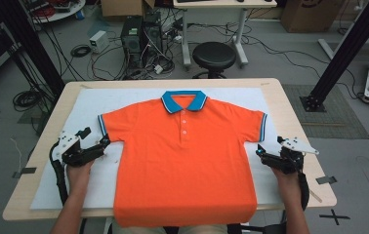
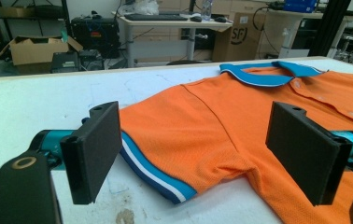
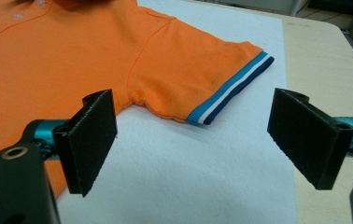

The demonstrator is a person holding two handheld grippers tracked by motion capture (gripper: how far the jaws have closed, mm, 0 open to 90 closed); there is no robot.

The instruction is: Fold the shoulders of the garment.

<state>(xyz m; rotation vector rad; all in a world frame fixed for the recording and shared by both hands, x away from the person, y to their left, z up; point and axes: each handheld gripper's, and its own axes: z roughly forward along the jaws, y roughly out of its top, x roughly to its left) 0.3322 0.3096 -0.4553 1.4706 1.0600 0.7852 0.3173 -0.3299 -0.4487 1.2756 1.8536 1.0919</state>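
An orange polo shirt (image 1: 185, 151) with a blue collar (image 1: 184, 101) lies flat, front up, on a white mat (image 1: 92, 105); its hem hangs over the near table edge. My left gripper (image 1: 98, 141) stands open just off the shirt's left sleeve, whose blue-and-white cuff (image 2: 153, 175) lies between and beyond the jaws. My right gripper (image 1: 263, 155) is open beside the right sleeve; that sleeve's striped cuff (image 3: 230, 91) lies ahead of the jaws on the mat. Nothing is gripped by either. In the gripper views the left gripper (image 2: 202, 156) and right gripper (image 3: 198, 142) show wide gaps.
The wooden table (image 1: 299, 146) has bare strips at both sides of the mat. Behind the table stand a black stool (image 1: 214, 56), a computer tower (image 1: 131, 36), cables on the floor and a white desk (image 1: 214, 9). A black frame post (image 1: 341, 53) rises at right.
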